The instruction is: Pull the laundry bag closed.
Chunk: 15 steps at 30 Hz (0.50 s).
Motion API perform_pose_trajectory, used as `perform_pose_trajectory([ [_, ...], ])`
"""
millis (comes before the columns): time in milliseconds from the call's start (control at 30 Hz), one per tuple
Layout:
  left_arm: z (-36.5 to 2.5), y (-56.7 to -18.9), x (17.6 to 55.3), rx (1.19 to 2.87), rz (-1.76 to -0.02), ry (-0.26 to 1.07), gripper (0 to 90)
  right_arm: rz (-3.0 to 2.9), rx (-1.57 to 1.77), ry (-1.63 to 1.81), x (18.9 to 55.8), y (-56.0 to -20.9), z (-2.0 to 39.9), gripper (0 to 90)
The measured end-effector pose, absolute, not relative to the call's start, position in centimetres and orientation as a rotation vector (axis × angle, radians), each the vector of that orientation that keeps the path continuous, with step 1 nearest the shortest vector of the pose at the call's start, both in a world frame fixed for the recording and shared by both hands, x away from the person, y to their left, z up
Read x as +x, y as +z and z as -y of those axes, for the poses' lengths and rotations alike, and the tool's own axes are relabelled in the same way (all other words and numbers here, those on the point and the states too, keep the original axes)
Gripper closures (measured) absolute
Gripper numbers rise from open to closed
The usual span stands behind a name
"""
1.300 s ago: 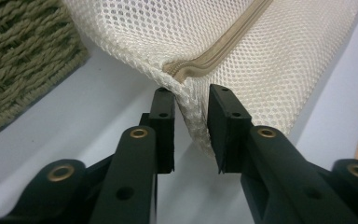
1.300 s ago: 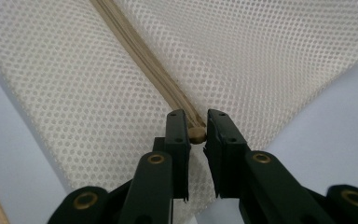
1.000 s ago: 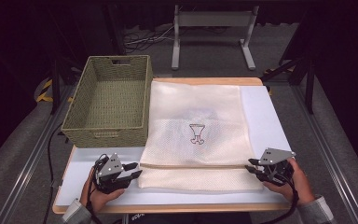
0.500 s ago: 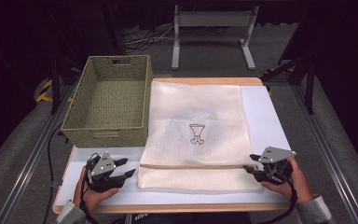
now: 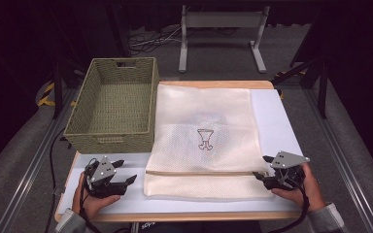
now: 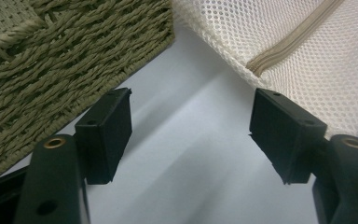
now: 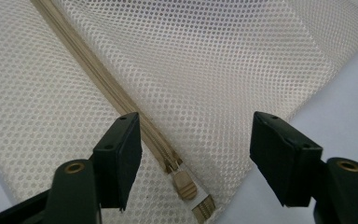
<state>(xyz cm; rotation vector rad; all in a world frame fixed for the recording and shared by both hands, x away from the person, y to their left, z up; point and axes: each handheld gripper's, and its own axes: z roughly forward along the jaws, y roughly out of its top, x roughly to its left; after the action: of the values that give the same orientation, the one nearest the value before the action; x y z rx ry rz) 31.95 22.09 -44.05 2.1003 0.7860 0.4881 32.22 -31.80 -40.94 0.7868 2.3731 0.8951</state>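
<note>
While both sets of tongs sit low at the near edge of the table, neither has anything pinched; the left gripper (image 5: 126, 177) has just been opening, its jaws now wide apart over bare white tabletop (image 6: 186, 140), just left of the mesh bag (image 5: 206, 141) and not touching it; the right gripper (image 5: 261, 170) has also just been spreading, and its jaws straddle the zipper pull (image 7: 184, 185) at the bag's near right corner with the pads clear of it; the zipper (image 5: 199, 172) runs left to right across the near part of the bag, which lies flat in the middle of the table; a woven basket (image 5: 114, 104) stands at the far left, right beside the bag.
</note>
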Motion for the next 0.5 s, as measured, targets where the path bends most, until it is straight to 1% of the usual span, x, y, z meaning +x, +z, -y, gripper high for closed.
perform_pose_trajectory([
  [200, -22.34, -44.18, 32.01, 2.100, -0.806, 0.485, 21.6, -2.351, 0.791, 0.890, 32.31, -41.10, 31.74, 23.3],
  [300, -22.38, -44.25, 32.00, 2.096, -0.817, 0.483, 17.1, -2.347, 0.792, 0.891, 32.35, -41.15, 31.72, 21.3],
  [333, -22.44, -44.30, 31.98, 2.092, -0.825, 0.477, 17.1, -2.345, 0.792, 0.891, 32.38, -41.18, 31.71, 20.5],
  [400, -22.53, -44.43, 32.01, 2.093, -0.830, 0.465, 12.8, -2.347, 0.798, 0.894, 32.45, -41.30, 31.67, 17.8],
  [500, -22.59, -44.57, 31.98, 2.100, -0.827, 0.468, 9.3, -2.345, 0.793, 0.888, 32.52, -41.47, 31.53, 14.4],
])
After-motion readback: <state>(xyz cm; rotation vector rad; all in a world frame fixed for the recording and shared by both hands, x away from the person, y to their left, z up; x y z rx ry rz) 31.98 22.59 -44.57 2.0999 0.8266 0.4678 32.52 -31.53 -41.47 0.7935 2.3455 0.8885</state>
